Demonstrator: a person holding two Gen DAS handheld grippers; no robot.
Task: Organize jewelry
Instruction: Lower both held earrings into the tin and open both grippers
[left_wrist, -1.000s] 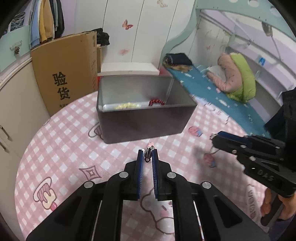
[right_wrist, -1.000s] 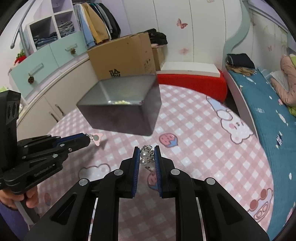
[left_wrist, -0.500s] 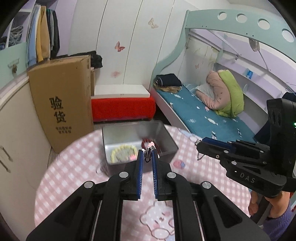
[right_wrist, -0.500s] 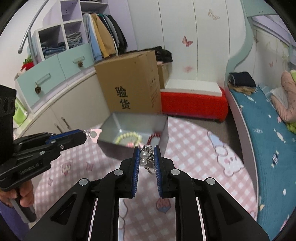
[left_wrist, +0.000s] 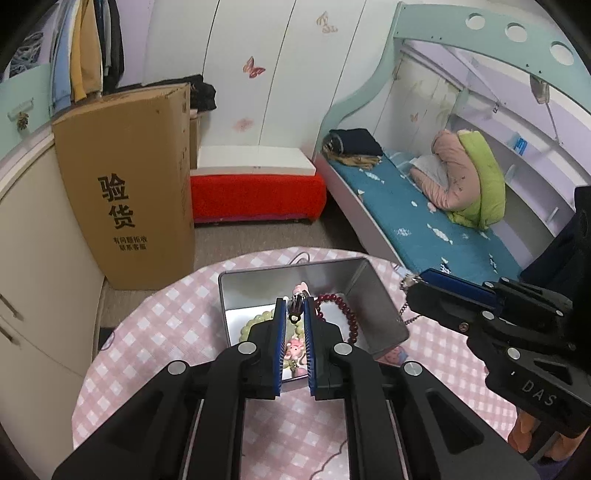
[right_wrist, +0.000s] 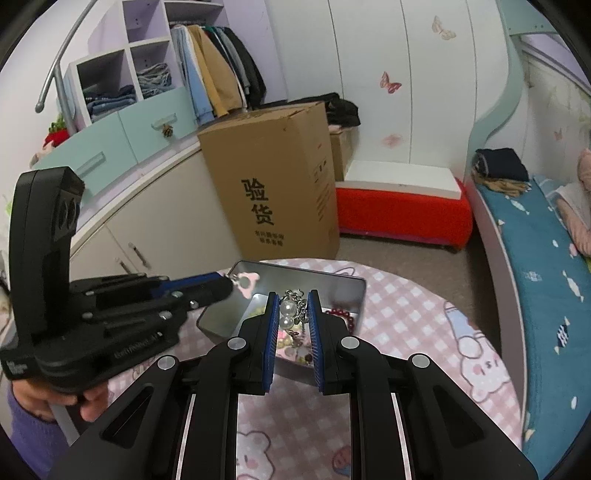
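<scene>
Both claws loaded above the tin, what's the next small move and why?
Probably lower the left claw a little into the metal tin and open it. It is shut on a small clasp with a pink charm dangling over the tin's inside, beside the green bracelet. The right claw, shut on the pearl chain, can follow.

The cardboard box (left_wrist: 127, 184), at ten o'clock in the left wrist view, bears the large black characters 验货, with two smaller lines of characters below them too fine to read. The right gripper (left_wrist: 413, 286), at three o'clock, has the raised letters "DAS" on its body.
</scene>
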